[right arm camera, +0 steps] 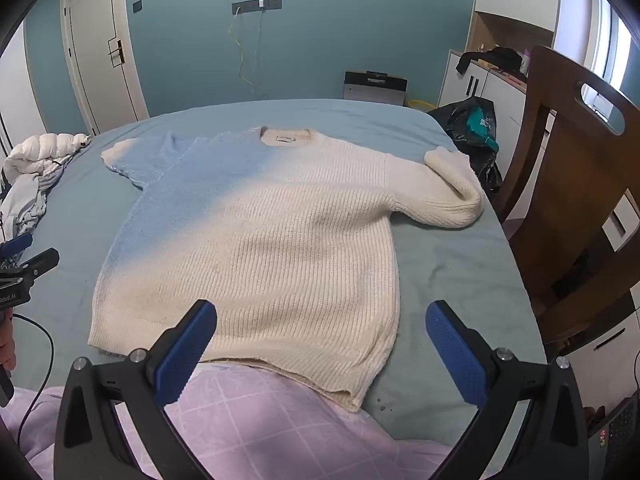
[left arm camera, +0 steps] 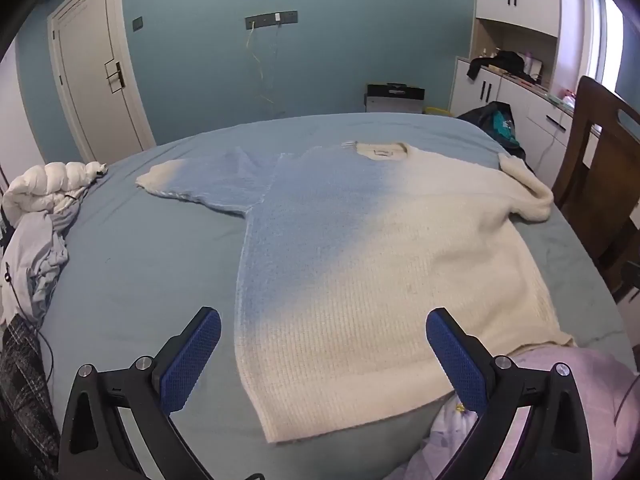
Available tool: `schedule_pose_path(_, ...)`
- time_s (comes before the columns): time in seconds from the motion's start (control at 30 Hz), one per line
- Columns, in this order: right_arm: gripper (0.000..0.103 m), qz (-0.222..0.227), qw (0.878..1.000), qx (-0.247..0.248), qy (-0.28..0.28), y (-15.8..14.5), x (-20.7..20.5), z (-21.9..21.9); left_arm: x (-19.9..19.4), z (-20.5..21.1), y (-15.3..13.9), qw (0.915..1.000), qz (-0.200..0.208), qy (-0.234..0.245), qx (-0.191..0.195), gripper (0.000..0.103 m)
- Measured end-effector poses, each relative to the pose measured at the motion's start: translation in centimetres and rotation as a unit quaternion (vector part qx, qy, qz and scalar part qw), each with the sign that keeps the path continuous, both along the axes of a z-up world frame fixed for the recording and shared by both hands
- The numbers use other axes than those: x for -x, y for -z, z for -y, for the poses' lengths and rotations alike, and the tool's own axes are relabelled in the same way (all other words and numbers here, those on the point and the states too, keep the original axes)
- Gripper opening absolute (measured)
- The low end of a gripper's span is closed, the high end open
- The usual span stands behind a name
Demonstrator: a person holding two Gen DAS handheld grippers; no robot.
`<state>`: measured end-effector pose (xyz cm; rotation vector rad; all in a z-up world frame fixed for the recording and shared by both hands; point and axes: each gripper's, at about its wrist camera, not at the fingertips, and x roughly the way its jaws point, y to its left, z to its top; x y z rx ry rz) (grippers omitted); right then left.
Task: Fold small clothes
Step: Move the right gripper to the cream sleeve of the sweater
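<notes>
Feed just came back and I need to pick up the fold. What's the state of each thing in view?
left gripper: open, holding nothing
right gripper: open, holding nothing
sweater: spread flat on the bed, front up, unfolded
left sleeve: lying out flat
right sleeve: bent back on itself
door: closed
chair: upright beside the bed

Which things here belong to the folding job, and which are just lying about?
Job: sweater spread flat on the bed; left gripper and right gripper, both open, holding nothing.

Lying about: white puffer jacket, wooden chair, black bag, pink quilt.
</notes>
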<state>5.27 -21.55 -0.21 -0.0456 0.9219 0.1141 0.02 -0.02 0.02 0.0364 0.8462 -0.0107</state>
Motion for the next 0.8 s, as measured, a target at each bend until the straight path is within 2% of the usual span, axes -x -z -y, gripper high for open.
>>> schedule_pose_path(0.33, 0.102, -0.006, 1.0, -0.006, 0.006, 0.3, -0.2, 0.5, 0.0, -0.2, 0.1, 1.0, 0.0, -0.005, -0.004, 0.103)
schedule_pose_path(0.6, 0.102, -0.025, 0.999, -0.035, 0.003, 1.1, -0.7, 1.6, -0.7, -0.7, 0.4, 0.9999, -0.01, 0.002, -0.002, 0.103)
schedule_pose_path(0.67, 0.102, -0.049, 0.997, -0.062, 0.0, 1.9, -1.4, 2.2, -1.1, -1.2, 1.3, 0.9995, -0.028, 0.01, 0.011, 0.103)
schedule_pose_path(0.73, 0.102, -0.086, 0.99, -0.115, 0.008, 3.4, -2.5, 3.4, -1.8, -2.2, 2.6, 0.9976, -0.058, 0.016, 0.036, 0.103)
schedule_pose_path(0.8, 0.102, -0.14, 0.975, -0.173, 0.03, 5.7, -3.8, 5.0, -2.4, -3.3, 4.4, 0.9948, -0.082, 0.012, 0.059, 0.103)
